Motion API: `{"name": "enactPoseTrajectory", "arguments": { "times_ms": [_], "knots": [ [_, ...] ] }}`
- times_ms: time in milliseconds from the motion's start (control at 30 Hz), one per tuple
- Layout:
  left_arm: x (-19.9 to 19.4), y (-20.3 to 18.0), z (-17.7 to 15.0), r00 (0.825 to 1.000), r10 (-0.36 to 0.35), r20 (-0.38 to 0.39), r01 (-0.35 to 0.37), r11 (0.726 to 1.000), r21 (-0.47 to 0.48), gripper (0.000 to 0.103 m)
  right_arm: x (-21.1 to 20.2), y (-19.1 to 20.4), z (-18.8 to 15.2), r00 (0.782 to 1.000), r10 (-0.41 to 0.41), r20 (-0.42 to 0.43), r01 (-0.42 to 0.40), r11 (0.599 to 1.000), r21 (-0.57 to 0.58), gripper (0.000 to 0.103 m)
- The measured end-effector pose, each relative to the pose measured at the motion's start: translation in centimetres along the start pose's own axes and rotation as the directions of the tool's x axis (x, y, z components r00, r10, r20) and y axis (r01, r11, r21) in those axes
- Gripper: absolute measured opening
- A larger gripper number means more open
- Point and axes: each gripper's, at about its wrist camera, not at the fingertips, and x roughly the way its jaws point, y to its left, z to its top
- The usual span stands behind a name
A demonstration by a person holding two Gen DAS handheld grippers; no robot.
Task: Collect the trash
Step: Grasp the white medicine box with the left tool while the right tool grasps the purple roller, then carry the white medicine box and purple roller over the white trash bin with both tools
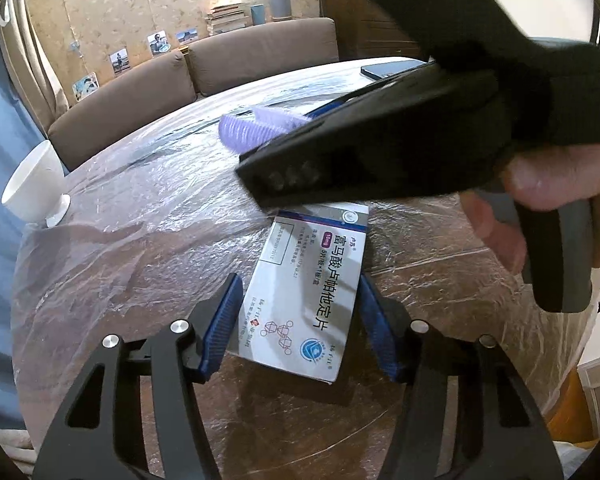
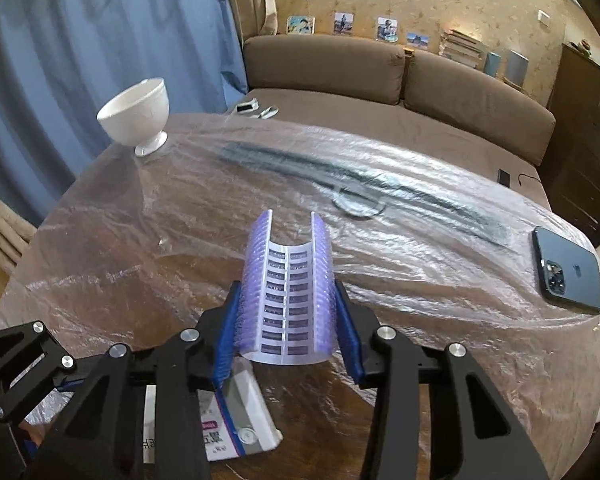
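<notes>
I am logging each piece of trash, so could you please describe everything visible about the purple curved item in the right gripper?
The purple ribbed plastic half-tube looks like a curved tray, open side up. Its pale inner face carries two columns of small dark rectangular slots, and its outer walls are finely ridged. It is held off the plastic-covered table, pointing away from the camera, clamped between the blue fingers of the right gripper. It hangs above the white medicine box.

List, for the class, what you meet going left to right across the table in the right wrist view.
White footed bowl → purple curved piece, between the right gripper's fingers → dark phone.
</notes>
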Motion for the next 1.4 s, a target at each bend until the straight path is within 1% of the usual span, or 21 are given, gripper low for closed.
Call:
{"name": "enactPoseTrajectory", "arguments": {
  "times_ms": [133,233,333,433,567,733,900,1033,1167,1300,1333,1400],
  "knots": [
    [-0.2,0.5,-0.2,1.000,-0.009,0.003,0.009,1.000,-0.012,0.059,-1.1,-0.8,-0.2,1.000,0.012,0.019,-0.012,0.999,0.033,0.043],
    [-0.4,0.7,-0.3,1.000,-0.012,0.007,0.012,1.000,-0.025,0.059,-2.4,-1.9,-0.8,0.999,0.037,0.038,-0.040,0.996,0.080,0.043],
    [-0.6,1.0,-0.4,1.000,-0.014,0.011,0.014,0.999,-0.036,0.059,-3.4,-2.6,-1.4,0.998,0.040,0.051,-0.045,0.993,0.109,0.043],
    [-0.6,1.2,-0.5,1.000,-0.016,0.012,0.016,0.999,-0.048,0.059,-4.4,-3.3,-2.4,0.997,0.046,0.055,-0.053,0.989,0.140,0.043],
    [-0.7,1.7,-0.7,1.000,-0.020,0.015,0.021,0.997,-0.078,0.059,-5.7,-3.6,-4.2,0.998,0.037,0.050,-0.045,0.985,0.164,0.043],
    [-1.0,2.4,-0.8,1.000,-0.014,0.025,0.017,0.994,-0.109,0.059,-6.9,-3.1,-6.5,0.999,0.010,0.031,-0.015,0.984,0.175,0.043],
    [-1.4,2.9,-1.2,0.999,-0.023,0.033,0.028,0.990,-0.138,0.059,-7.9,-2.1,-8.2,0.999,-0.020,0.036,0.014,0.988,0.155,0.043],
    [-1.9,3.2,-1.3,0.998,-0.031,0.045,0.038,0.987,-0.154,0.059,-8.5,-1.3,-9.3,0.999,-0.012,0.045,0.005,0.987,0.158,0.043],
    [-2.4,3.1,-1.6,0.998,-0.024,0.053,0.032,0.987,-0.156,0.059,-8.8,-0.7,-10.0,0.999,-0.014,0.050,0.006,0.987,0.161,0.043],
    [-2.7,3.1,-1.9,0.998,-0.026,0.057,0.035,0.986,-0.161,0.059,-9.4,-0.5,-10.7,0.998,0.008,0.065,-0.020,0.982,0.185,0.043],
    [-2.8,3.1,-2.0,0.998,-0.027,0.058,0.036,0.986,-0.162,0.053,-9.5,-0.5,-10.7,0.998,0.007,0.064,-0.019,0.982,0.186,0.043],
    [-2.7,3.2,-2.2,0.998,-0.035,0.052,0.043,0.986,-0.161,0.049,-9.7,-0.2,-11.2,0.998,-0.001,0.060,-0.010,0.984,0.179,0.043]
  ]
}}
